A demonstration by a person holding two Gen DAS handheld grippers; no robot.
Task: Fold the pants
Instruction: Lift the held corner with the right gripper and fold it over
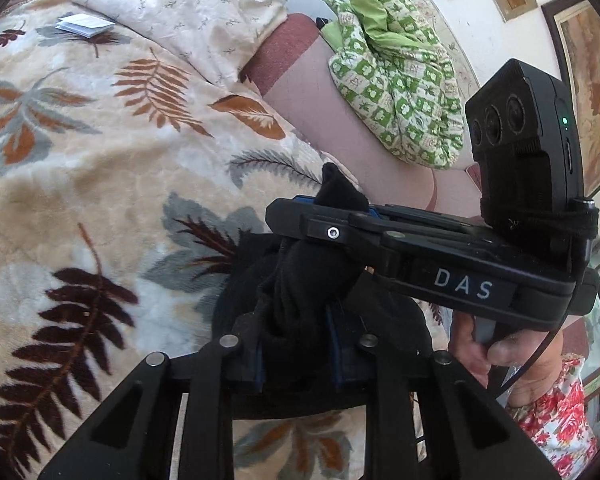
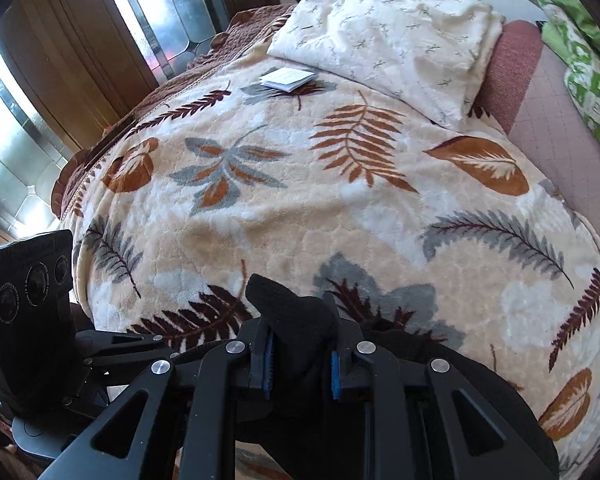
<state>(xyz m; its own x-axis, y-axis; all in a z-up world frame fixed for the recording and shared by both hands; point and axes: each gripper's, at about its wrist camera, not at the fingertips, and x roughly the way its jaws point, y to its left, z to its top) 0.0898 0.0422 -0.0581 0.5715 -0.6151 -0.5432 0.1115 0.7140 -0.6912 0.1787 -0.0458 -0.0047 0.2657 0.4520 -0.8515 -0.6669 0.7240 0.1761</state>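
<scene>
The black pants (image 1: 300, 280) are bunched up above the leaf-patterned blanket (image 1: 100, 168). My left gripper (image 1: 298, 360) is shut on a thick wad of the black fabric between its blue pads. My right gripper (image 1: 340, 206) crosses the left wrist view from the right and is shut on the same pants, a tuft sticking out above its tip. In the right wrist view the right gripper (image 2: 302, 360) clamps the black pants (image 2: 296, 316), and the rest of the cloth hangs below, hidden by the gripper body. The left gripper's body (image 2: 28, 320) shows at the left.
The blanket (image 2: 340, 200) covers the bed. A cream pillow (image 2: 400, 32) and a small white folded paper (image 2: 288, 78) lie at the far end. A green patterned bundle (image 1: 396, 80) sits on the bare pink mattress (image 1: 340, 108). Stained-glass doors (image 2: 172, 8) stand to the left.
</scene>
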